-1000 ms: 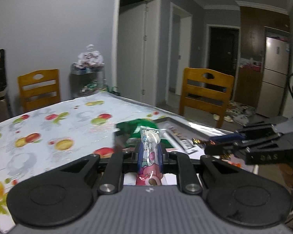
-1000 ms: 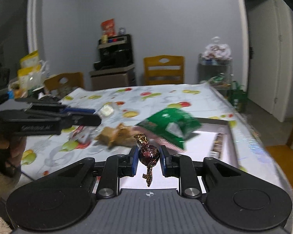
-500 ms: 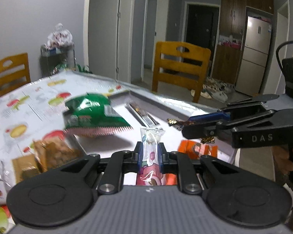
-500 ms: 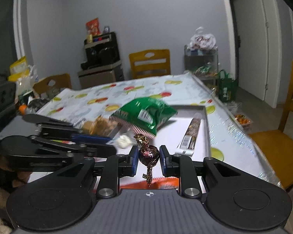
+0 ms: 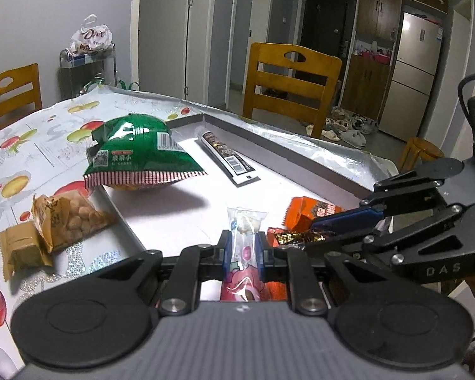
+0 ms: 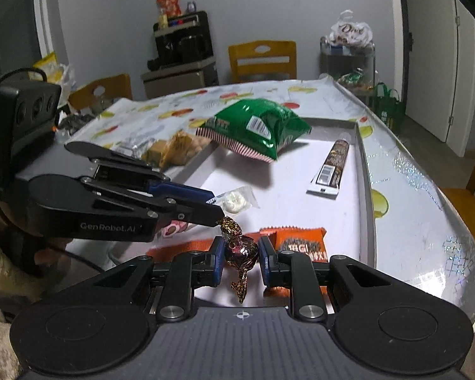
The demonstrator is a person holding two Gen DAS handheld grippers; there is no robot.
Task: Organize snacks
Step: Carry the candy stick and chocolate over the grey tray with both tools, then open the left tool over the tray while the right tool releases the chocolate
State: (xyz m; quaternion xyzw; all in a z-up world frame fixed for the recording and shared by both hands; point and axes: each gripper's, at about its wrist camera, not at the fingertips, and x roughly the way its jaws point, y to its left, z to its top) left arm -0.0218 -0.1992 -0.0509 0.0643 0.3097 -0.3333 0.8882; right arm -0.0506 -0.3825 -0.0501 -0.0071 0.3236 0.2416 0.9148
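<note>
My left gripper (image 5: 243, 248) is shut on a clear-and-pink candy packet (image 5: 242, 253), held just above the near end of a shallow white tray (image 5: 281, 153). My right gripper (image 6: 240, 253) is shut on a dark red foil-wrapped candy (image 6: 241, 250), also over the tray's near end (image 6: 365, 171). The two grippers are close together, tips almost touching. In the tray lie a green snack bag (image 5: 139, 155), a brown stick packet (image 5: 226, 156) and an orange packet (image 5: 310, 210); these also show in the right wrist view as the green bag (image 6: 256, 128), the stick packet (image 6: 331, 166) and the orange packet (image 6: 300, 242).
A bag of nuts (image 5: 69, 221) and a tan wrapped snack (image 5: 22, 248) lie on the fruit-print tablecloth (image 5: 31, 145) left of the tray. Wooden chairs (image 5: 288, 79) stand around the table. The table edge runs close along the tray's right side (image 6: 427, 209).
Both grippers have moved down and forward over the tray's near end, each still holding its candy. They have come closer together.
</note>
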